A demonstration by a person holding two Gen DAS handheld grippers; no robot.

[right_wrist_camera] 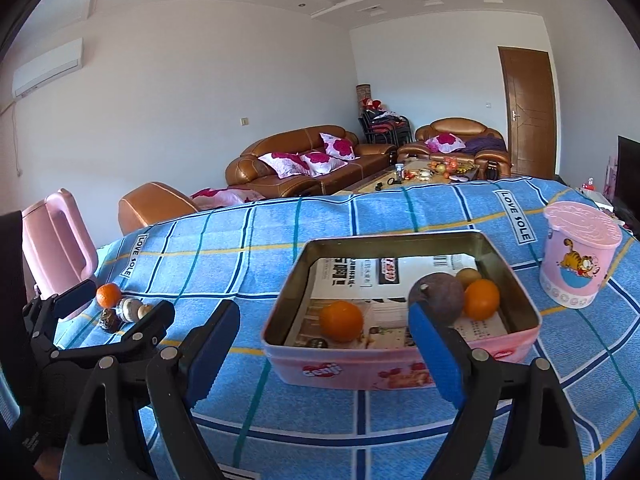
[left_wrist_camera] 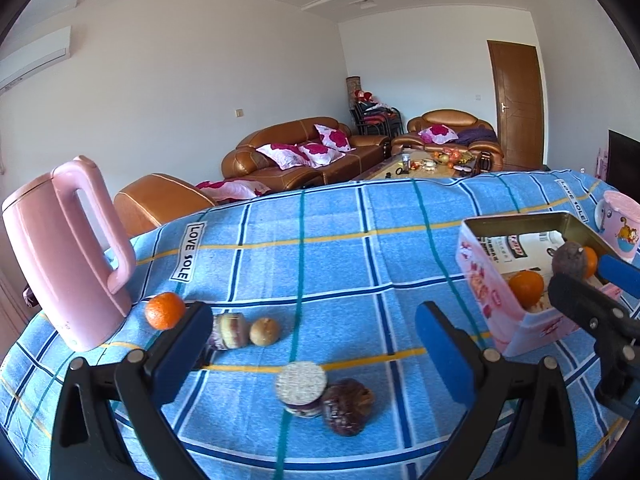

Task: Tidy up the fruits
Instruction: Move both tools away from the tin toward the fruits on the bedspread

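Fruits lie in 2 groups on the blue checked tablecloth [left_wrist_camera: 340,240]. That cloth covers the whole table. On its left end stands a pink kettle [left_wrist_camera: 68,256], and near the right end a pink lidded cup [right_wrist_camera: 578,258] with a cartoon cat.

The pink tin box [right_wrist_camera: 400,372], lined with newspaper, sits on the right half. It holds 2 oranges, 1 at its left [right_wrist_camera: 341,320] and 1 at its right [right_wrist_camera: 481,299], with a dark purple fruit [right_wrist_camera: 438,296] and a small brownish fruit [right_wrist_camera: 469,276] beside the right one.

The left gripper [left_wrist_camera: 314,344] has its blue-padded jaws spread wide with nothing pinched. The right gripper [right_wrist_camera: 324,348] is spread as well, in front of the box, gripping nothing.

Outside the box, an orange [left_wrist_camera: 165,311] rests just beside the kettle's base. Next to it are a striped purple piece [left_wrist_camera: 228,330] and a small tan fruit [left_wrist_camera: 264,331]. Nearer the left gripper lie a cut purple piece [left_wrist_camera: 300,388] and a dark wrinkled fruit [left_wrist_camera: 347,406], touching.
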